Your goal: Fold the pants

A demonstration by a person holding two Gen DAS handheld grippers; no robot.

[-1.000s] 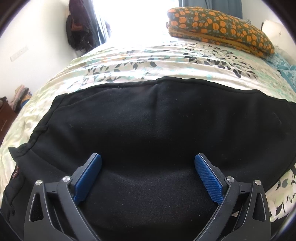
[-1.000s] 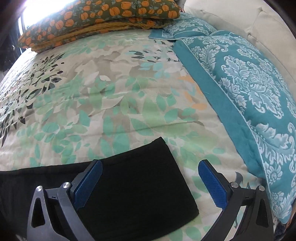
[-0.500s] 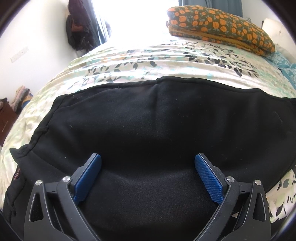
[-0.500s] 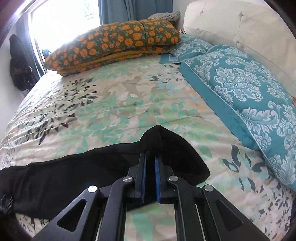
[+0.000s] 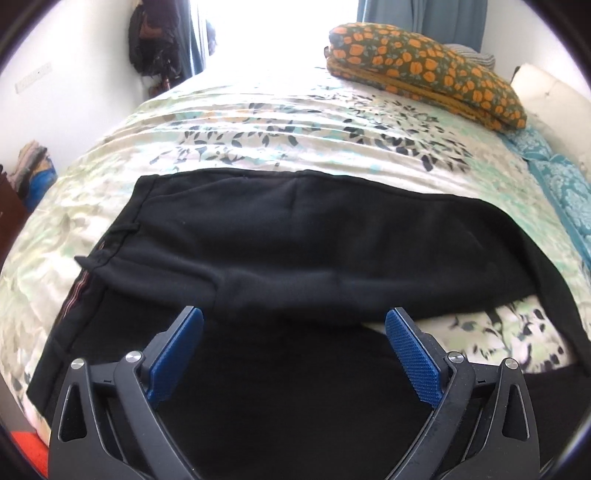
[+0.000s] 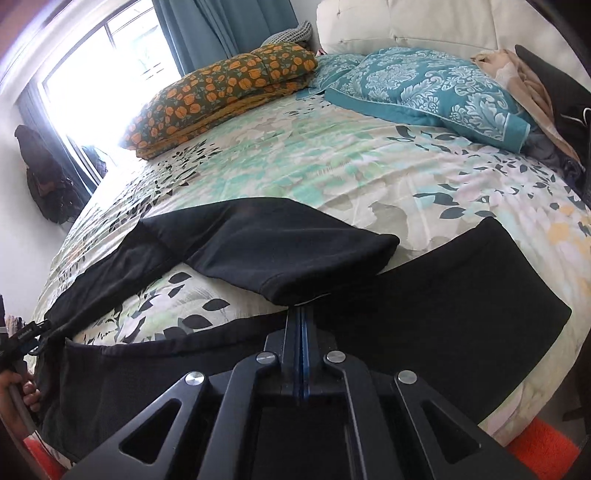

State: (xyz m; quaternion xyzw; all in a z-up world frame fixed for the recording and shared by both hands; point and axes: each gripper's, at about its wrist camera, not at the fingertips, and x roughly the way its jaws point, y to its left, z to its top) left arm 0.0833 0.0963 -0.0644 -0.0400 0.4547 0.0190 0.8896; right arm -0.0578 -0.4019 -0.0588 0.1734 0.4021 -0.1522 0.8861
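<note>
Black pants lie across the floral bedspread, waistband to the left. My left gripper hovers open above the seat of the pants, blue pads wide apart and holding nothing. In the right wrist view my right gripper is shut on the hem of one pant leg. That leg is lifted and doubled back toward the waist. The other leg lies flat on the bed to the right. A hand shows at the lower left edge.
A folded orange-flowered quilt and teal pillows lie near the white headboard. Loose clothes are heaped at the far right. A dark bag hangs by the bright window. The bed's near edge runs below the pants.
My right gripper shut on the leg hem, then carried it up and left so the leg doubles back. My left gripper rose and drew back, still open.
</note>
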